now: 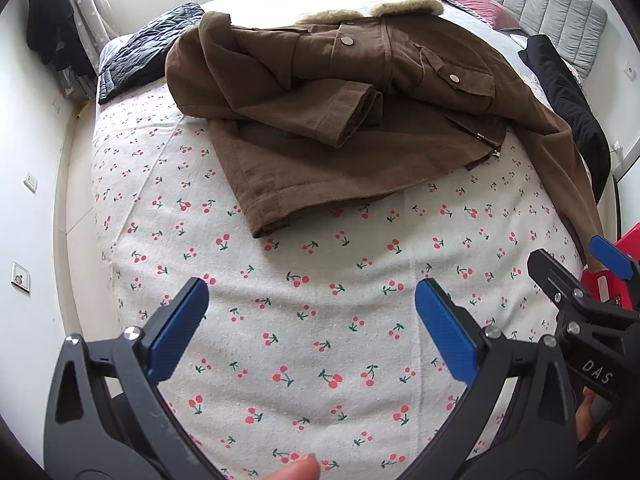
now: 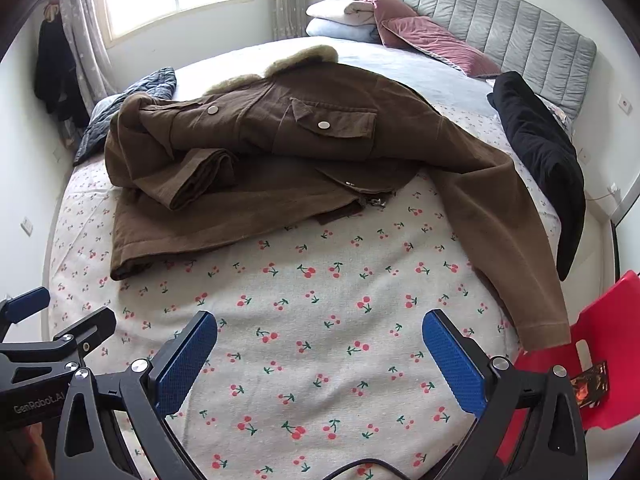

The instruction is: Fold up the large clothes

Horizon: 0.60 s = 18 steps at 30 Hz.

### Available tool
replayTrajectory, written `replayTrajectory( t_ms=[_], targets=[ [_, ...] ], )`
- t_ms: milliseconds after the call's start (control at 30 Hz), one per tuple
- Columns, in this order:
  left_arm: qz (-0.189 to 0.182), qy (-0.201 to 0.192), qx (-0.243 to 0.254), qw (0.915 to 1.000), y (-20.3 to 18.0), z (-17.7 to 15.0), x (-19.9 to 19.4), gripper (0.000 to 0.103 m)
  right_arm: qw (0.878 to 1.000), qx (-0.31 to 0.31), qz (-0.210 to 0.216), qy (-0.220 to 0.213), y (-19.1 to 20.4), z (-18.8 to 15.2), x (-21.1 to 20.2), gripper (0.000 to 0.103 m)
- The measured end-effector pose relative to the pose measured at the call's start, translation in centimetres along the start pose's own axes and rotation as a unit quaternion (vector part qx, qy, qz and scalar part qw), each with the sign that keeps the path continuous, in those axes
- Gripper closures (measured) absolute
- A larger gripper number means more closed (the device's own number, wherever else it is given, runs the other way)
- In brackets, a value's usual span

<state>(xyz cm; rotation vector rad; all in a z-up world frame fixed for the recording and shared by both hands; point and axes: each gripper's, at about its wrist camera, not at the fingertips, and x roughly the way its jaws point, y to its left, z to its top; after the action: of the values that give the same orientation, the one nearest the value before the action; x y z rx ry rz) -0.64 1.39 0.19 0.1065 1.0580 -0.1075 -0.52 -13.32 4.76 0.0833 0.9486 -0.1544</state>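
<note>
Jacket [image 2: 280,152], brown with a fuzzy collar [image 2: 296,62], is lying on the bed [image 2: 320,360] on top of the cherry-print sheet, well ahead of both grippers. One sleeve [image 2: 196,182] is folded across the front, and the other sleeve [image 2: 508,248] runs out to the bed's edge near a red chair [image 2: 608,340]. How the jacket's underside is layered is hidden from both views, and the zipper end [image 2: 374,200] is too small to read properly.

Left gripper [image 1: 312,328] hovers over bare sheet with its blue pads spread wide, nothing between them. Right gripper [image 2: 320,360] is the same, jaws apart and holding nothing. Each one only shows as a cut-off sliver in the other's camera.

A dark quilted item [image 2: 132,108] sits behind the jacket, mostly covered. A black garment [image 2: 548,168] hangs off the far side, probably a coat, but it's just a dark blob. Pillows [image 2: 384,24] are stacked by the grey headboard [image 2: 500,28].
</note>
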Motion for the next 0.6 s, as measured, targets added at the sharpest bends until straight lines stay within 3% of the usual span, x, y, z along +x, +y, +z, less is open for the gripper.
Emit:
replayTrajectory(
  t_ms=[600],
  targets=[
    [0.003, 0.007, -0.002, 1.0, 0.2, -0.16, 0.3, 0.0, 1.0, -0.001, 0.002, 0.004, 0.3, -0.18, 0.28, 0.0]
  ],
)
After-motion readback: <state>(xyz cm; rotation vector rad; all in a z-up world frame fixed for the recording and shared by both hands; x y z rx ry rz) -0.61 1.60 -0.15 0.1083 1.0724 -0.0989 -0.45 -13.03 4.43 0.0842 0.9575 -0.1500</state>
